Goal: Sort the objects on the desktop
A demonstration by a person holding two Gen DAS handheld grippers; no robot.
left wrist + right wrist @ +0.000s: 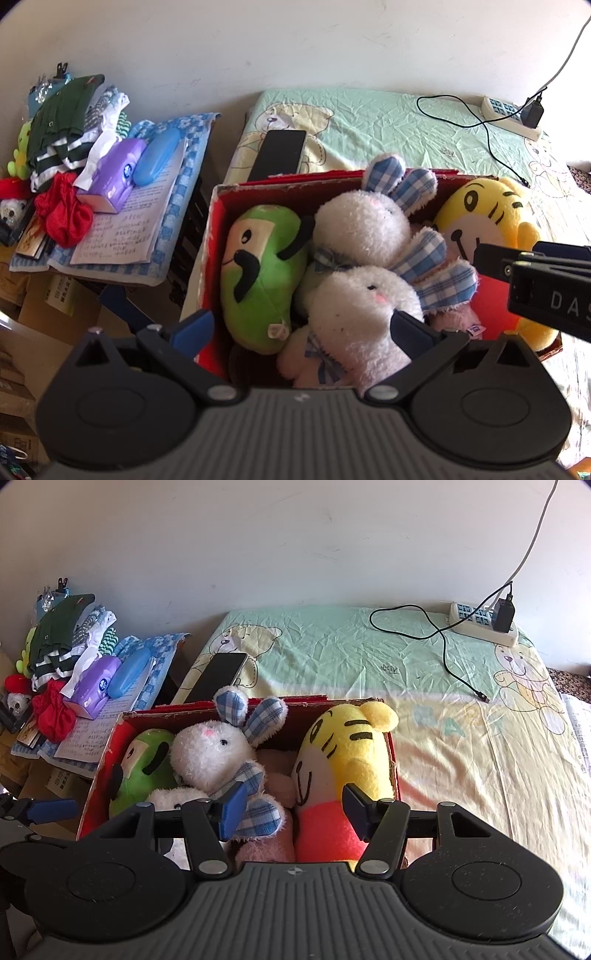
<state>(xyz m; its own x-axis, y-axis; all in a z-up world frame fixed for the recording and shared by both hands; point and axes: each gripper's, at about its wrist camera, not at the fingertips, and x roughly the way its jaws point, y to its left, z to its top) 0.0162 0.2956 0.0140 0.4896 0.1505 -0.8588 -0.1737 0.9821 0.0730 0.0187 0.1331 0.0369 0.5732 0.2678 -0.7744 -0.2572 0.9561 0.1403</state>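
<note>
Red box (107,753) holds plush toys; left claw (301,328) and right claw (291,810) gape above, seemingly grasping nothing.

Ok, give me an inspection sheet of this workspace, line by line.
Surface: bed sheet with bear print, creased.
Job's things: red box holding green plush, two bunnies, tiger.
Clutter: phone behind the box; side table with tissues, blue case, clothes.
Grippers: left gripper open over the bunnies; right gripper open over the tiger.
Cables: power strip, black cable loose on the sheet.
Surroundings: white wall.
</note>
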